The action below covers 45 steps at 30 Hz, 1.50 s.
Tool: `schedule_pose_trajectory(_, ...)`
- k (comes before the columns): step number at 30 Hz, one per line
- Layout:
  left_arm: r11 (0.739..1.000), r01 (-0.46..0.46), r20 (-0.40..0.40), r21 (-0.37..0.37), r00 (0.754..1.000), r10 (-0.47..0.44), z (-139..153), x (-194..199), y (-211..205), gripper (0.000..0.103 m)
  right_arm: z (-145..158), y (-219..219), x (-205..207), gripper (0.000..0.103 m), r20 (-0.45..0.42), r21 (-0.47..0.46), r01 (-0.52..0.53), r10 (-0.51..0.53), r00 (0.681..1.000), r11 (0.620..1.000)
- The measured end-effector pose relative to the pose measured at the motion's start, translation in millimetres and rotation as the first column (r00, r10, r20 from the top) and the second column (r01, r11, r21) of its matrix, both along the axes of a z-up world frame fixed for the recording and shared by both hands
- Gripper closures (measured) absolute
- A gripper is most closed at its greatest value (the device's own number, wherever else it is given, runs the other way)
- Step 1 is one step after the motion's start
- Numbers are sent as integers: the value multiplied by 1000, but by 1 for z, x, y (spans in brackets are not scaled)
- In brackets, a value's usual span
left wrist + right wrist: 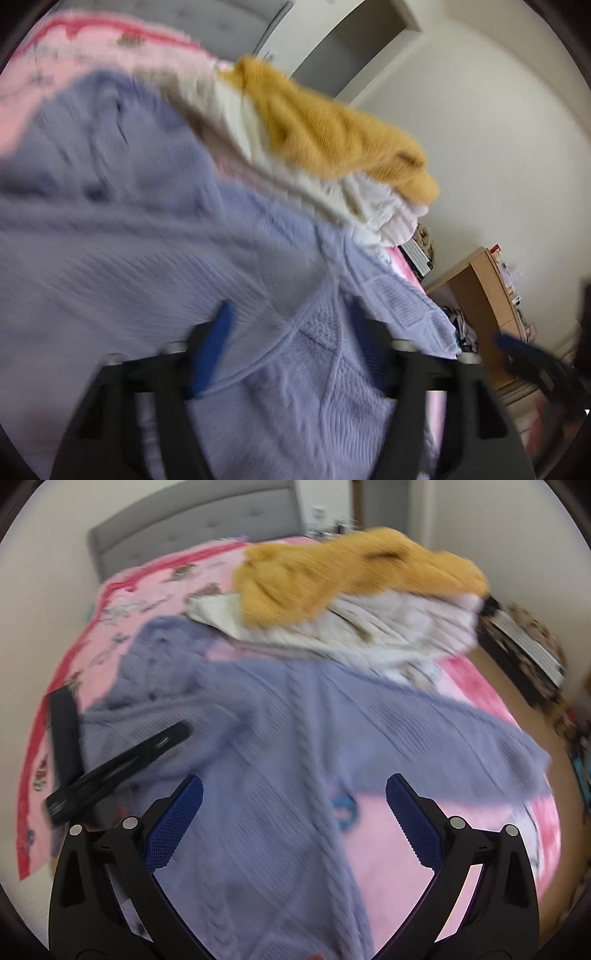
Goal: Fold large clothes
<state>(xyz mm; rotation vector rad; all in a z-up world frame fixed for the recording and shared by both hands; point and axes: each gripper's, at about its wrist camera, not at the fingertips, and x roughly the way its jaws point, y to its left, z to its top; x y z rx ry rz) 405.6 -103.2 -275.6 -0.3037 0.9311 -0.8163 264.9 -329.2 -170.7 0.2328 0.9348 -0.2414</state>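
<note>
Lavender knit, the sweater (280,731) lies spread on the pink blanket (406,842) of the bed, with one sleeve reaching out to the right and the collar part turned toward the headboard (192,528). Its cable pattern runs down the middle between the two blue pads of the right gripper (294,794). This gripper hangs over the lower part of the sweater with its fingers wide apart and nothing between them.

The left gripper (291,325) is pressed low into the same sweater. Knit fabric fills the space between its fingers and covers the right one, so I cannot tell if it is clamped on the cloth or only pushed into it. In the right wrist view the left gripper (122,760) appears as a dark tool lying over the sweater's left side.

Behind the sweater there is a cream garment (369,627), and a mustard sweater (332,572) is heaped on top of it, both near the far edge of the bed. Beyond the bed, by the wall, stands a wooden shelf (480,280). Both views are blurred.
</note>
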Motion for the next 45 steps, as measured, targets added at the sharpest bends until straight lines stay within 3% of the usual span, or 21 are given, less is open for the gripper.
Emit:
schedule_pose_trajectory(1, 999, -39, 30, 3, 999, 39, 16, -2, 26, 13, 3, 2, 16, 8, 17, 22, -44, 44, 999, 999)
schedule_pose_trajectory(3, 994, -103, 69, 42, 993, 100, 31, 4, 60, 11, 4, 8, 43, 8, 48, 41, -109, 107, 993, 993)
schedule_pose_trajectory(4, 985, -139, 78, 97, 988, 132, 33, 7, 78, 11, 2, 13, 62, 11, 94, 46, -177, 172, 981, 983)
schedule_pose_trajectory(5, 968, -181, 79, 175, 982, 170, 31, 13, 100, 11, 0, 17, 73, 22, 99, 37, -206, 202, 974, 978)
schedule_pose_trajectory(6, 947, -220, 72, 234, 975, 209, 25, 19, 119, 15, -8, 24, 93, 40, 82, 42, -261, 257, 963, 964)
schedule_pose_trajectory(8, 916, -257, -5, 307, 962, 272, 3, 32, 157, 26, -26, 34, 120, 54, 43, 79, -325, 323, 945, 942)
schedule_pose_trajectory(12, 890, -337, -118, 308, 914, 387, -39, 43, 210, 53, -69, 49, 153, 66, -88, 30, -366, 367, 926, 930)
schedule_pose_trajectory(16, 878, -333, -67, 344, 924, 377, -50, 37, 214, 59, -108, 43, 154, 66, -198, 11, -317, 313, 929, 948)
schedule_pose_trajectory(18, 881, -349, -72, 319, 918, 390, -56, 34, 218, 59, -129, 38, 150, 68, -264, 12, -302, 294, 919, 953)
schedule_pose_trajectory(23, 890, -381, -162, 249, 890, 426, -60, 42, 232, 66, -144, 28, 146, 67, -236, 20, -273, 270, 934, 962)
schedule_pose_trajectory(26, 894, -352, -145, 278, 904, 401, -51, 44, 223, 64, -137, 31, 150, 63, -246, 20, -271, 267, 932, 962)
schedule_pose_trajectory(27, 894, -343, -136, 288, 910, 392, -45, 44, 219, 56, -132, 37, 153, 62, -236, 30, -277, 276, 932, 960)
schedule_pose_trajectory(29, 896, -351, -78, 271, 920, 384, -21, 40, 208, 37, -97, 51, 155, 60, -107, 75, -366, 372, 922, 928)
schedule_pose_trajectory(31, 905, -370, 57, 209, 929, 366, 7, 29, 197, 15, -61, 71, 165, 40, 10, 22, -490, 490, 872, 871)
schedule_pose_trajectory(32, 921, -352, 126, 167, 934, 334, 21, 23, 186, 12, -44, 85, 177, 29, 49, -22, -560, 560, 827, 828)
schedule_pose_trajectory(33, 934, -322, 153, 157, 942, 299, 28, 24, 173, 10, -34, 95, 188, 29, 59, -61, -603, 606, 793, 795)
schedule_pose_trajectory(34, 940, -299, 131, 165, 951, 279, 27, 30, 161, 10, -21, 112, 216, 29, 54, -123, -663, 672, 739, 739)
schedule_pose_trajectory(37, 949, -272, 0, 158, 961, 275, 1, 50, 136, 10, -12, 140, 292, 34, -3, -180, -733, 745, 667, 656)
schedule_pose_trajectory(39, 942, -263, -55, 210, 958, 280, -18, 62, 122, 11, -17, 164, 360, 38, -88, -209, -777, 780, 620, 594)
schedule_pose_trajectory(42, 932, -296, -132, 210, 936, 327, -43, 69, 123, 11, -39, 200, 444, 39, -212, -257, -818, 796, 567, 514)
schedule_pose_trajectory(45, 928, -319, -135, 192, 928, 347, -51, 68, 126, 11, -63, 218, 506, 54, -301, -256, -829, 775, 556, 496)
